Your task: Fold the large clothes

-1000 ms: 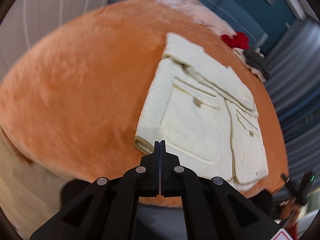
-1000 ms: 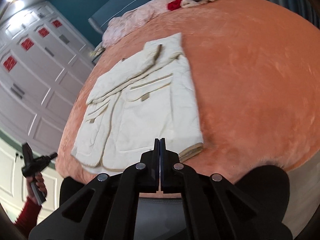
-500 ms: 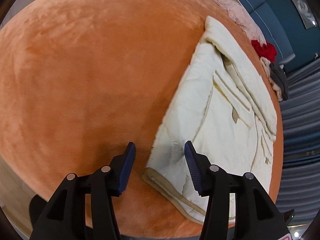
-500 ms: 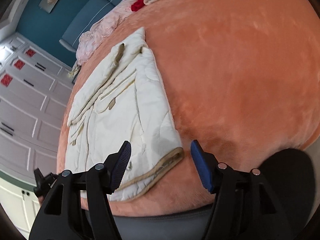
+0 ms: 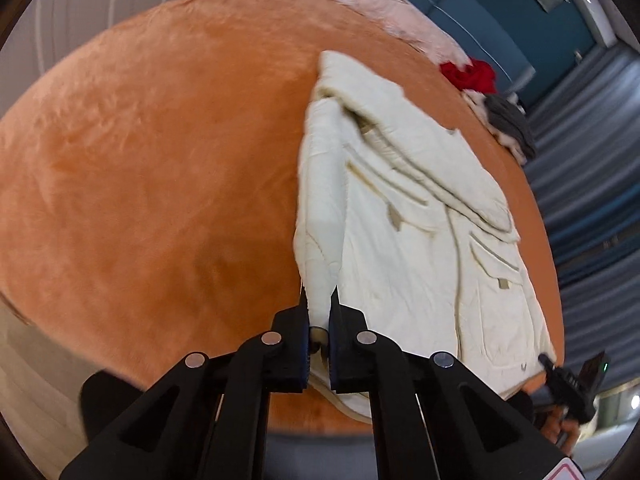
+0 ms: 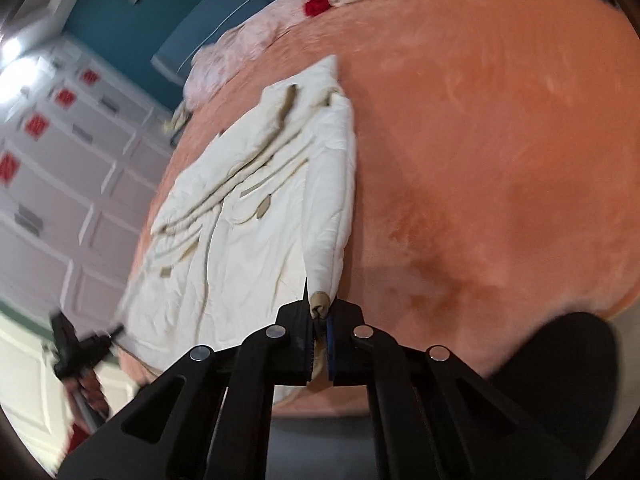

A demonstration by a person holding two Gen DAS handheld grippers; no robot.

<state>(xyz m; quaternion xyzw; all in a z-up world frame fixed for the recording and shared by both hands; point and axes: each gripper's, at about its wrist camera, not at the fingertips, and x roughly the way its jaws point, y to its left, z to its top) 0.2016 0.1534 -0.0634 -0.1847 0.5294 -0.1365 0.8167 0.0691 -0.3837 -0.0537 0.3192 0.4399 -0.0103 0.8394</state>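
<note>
No legible text, label, brand or number in either view; red square signs [image 6: 37, 127] on the white cabinet doors [image 6: 60, 200] are too blurred to read; the small mark [image 5: 524, 367] at the jacket [image 5: 420, 240] hem is likewise unreadable.

An orange plush bedspread [image 5: 140, 168] covers the bed. Along its far edge lies a pale pink fuzzy blanket [image 5: 372, 4], then a red garment [image 5: 470, 76] touching a grey and cream pile of clothes [image 5: 510, 124]. Behind them stands a dark teal headboard [image 6: 208, 16]. White panelled wardrobe doors [image 6: 52, 184] carry red square decorations [image 6: 36, 126]. Grey pleated curtains [image 5: 592, 184] hang beside the bed.
</note>
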